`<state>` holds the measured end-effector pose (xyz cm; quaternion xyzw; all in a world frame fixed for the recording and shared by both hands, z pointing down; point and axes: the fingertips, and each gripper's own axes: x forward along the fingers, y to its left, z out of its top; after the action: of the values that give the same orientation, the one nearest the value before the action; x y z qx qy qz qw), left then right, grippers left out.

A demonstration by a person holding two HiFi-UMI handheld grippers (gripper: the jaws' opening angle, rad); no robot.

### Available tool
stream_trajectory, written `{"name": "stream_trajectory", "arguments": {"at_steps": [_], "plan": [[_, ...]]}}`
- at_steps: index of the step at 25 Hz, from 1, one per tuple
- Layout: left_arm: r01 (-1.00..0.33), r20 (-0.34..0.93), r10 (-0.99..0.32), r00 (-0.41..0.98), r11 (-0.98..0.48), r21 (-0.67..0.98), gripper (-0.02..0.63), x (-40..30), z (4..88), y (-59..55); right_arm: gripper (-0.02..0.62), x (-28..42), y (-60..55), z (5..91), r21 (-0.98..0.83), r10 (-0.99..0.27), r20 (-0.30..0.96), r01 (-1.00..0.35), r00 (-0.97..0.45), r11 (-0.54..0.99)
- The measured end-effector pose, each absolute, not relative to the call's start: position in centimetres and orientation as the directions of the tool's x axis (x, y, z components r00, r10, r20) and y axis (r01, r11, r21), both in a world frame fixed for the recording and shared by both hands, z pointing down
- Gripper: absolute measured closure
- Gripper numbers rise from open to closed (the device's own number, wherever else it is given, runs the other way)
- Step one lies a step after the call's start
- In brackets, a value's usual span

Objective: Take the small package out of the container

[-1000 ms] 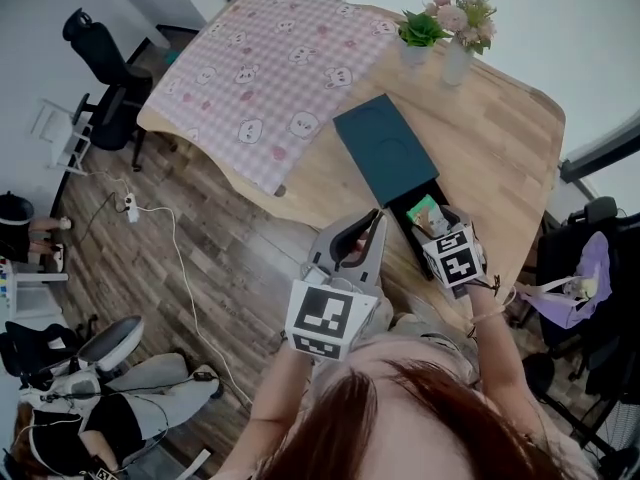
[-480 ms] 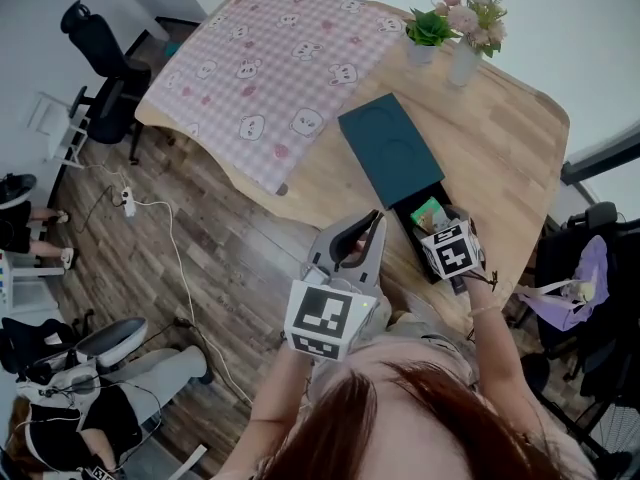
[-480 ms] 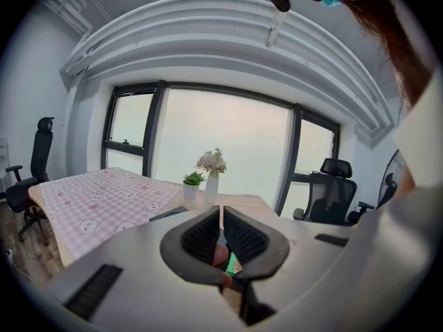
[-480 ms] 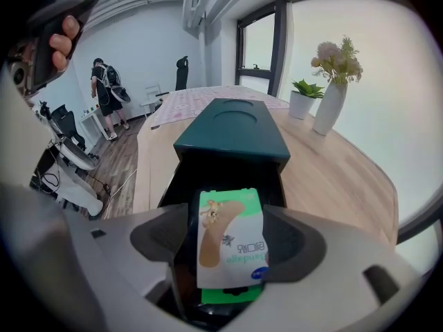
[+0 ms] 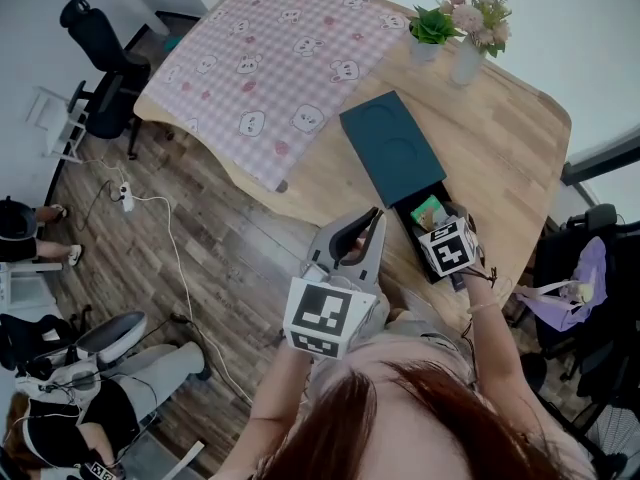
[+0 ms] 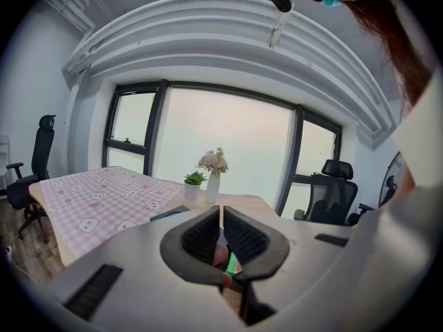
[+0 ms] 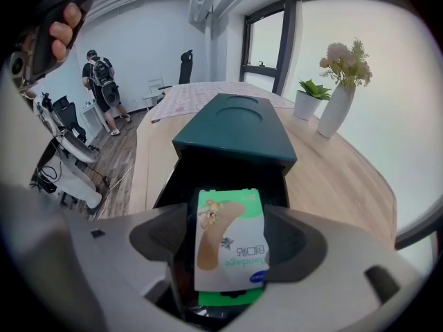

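Wooden surface (image 5: 500, 138), half under a checked cloth (image 5: 270, 58), in a windowed office; the dark-green container (image 5: 390, 148) lies on it, drawer out. The right hand-held gripper (image 7: 228, 220), jaws just opened wide, straddles the small package (image 7: 230, 244) in that drawer, whose dark interior is unreadable; the left hand-held gripper (image 6: 221, 211) is closed, empty.

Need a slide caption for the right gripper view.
Right gripper, jaws just opening, straddles the small package inside the open teal container.

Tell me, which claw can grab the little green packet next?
Right. The right claw hangs over the open container, its jaws just opened wider, with the small package between them. The left claw is shut, away from it.
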<state>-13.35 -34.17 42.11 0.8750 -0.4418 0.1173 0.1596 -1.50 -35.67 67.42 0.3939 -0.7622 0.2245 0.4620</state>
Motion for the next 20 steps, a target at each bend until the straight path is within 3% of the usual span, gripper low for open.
{"name": "stream_trajectory", "arguments": {"at_steps": [20], "plan": [[-0.816,0.361,-0.736,0.573,-0.553,0.169,0.586,-13.2,42.5,-34.2,0.232,-1.7,-35.0,68.8,0.035,-0.342,0.909,-0.776,-0.238,0.63]]}}
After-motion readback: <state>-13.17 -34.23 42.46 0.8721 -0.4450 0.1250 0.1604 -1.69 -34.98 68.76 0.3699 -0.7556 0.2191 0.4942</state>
